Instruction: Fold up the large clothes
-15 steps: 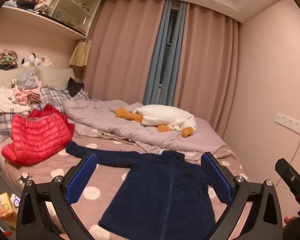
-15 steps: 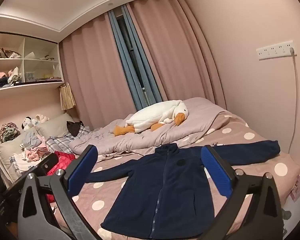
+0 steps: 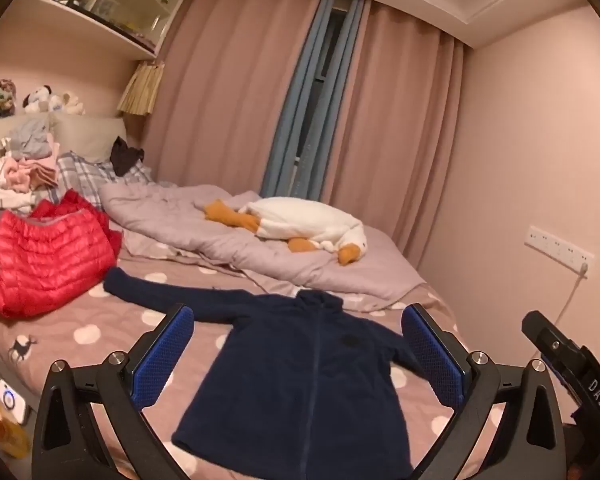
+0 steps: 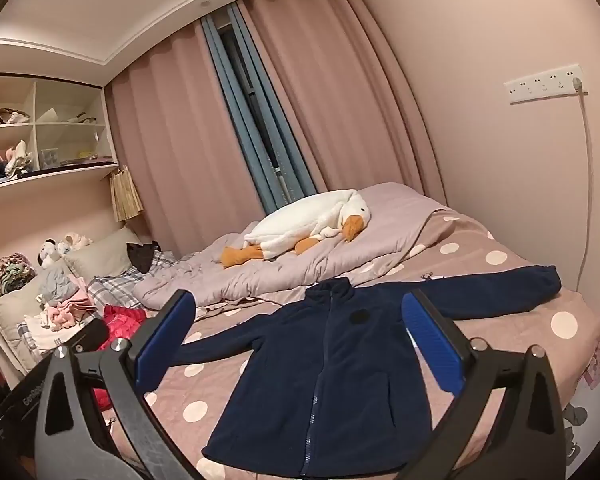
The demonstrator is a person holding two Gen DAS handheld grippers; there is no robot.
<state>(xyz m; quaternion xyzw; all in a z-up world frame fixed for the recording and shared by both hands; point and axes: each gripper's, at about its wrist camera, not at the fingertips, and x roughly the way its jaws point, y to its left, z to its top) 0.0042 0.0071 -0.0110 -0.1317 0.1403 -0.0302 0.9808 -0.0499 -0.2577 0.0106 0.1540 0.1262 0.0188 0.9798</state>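
- left gripper [image 3: 296, 354]: jaws spread wide, blue pads [image 3: 162, 356] holding nothing, hovering over the near edge of the bed, clear of the fabric.
- right gripper [image 4: 298, 338]: same state, jaws wide apart, blue pads [image 4: 432, 344] empty, above the near side of the bed. Its body shows at the right edge of the left wrist view; the left gripper's body shows at the left edge of the right wrist view.
- navy fleece jacket [image 3: 316, 384] [image 4: 332, 376]: flat on the bed, front up, zipped, collar pointing far, hem near. Both sleeves stretched out sideways, one to the left, one to the right. Small dark round patch on the chest.
- bedsheet [image 3: 100, 320] [image 4: 560, 316]: mauve with white polka dots, under the jacket.
- red puffer jacket [image 3: 48, 260] [image 4: 120, 320]: bunched up, left of the navy one, just beside the left sleeve's cuff; contact not clear.
- lilac duvet [image 3: 236, 240] [image 4: 300, 260]: rumpled across the far half of the bed, just beyond the jacket's collar.
- goose plush [image 3: 304, 228] [image 4: 312, 224]: white with orange feet and beak, lying on the duvet.
- clothes pile [image 3: 28, 164] [image 4: 64, 300]: far left by the plaid pillows.
- pink curtains [image 3: 392, 120] [image 4: 340, 100]: far wall, blue strip between them.
- wall sockets [image 3: 558, 248] [image 4: 544, 84]: right wall, white cable plugged in and hanging down.
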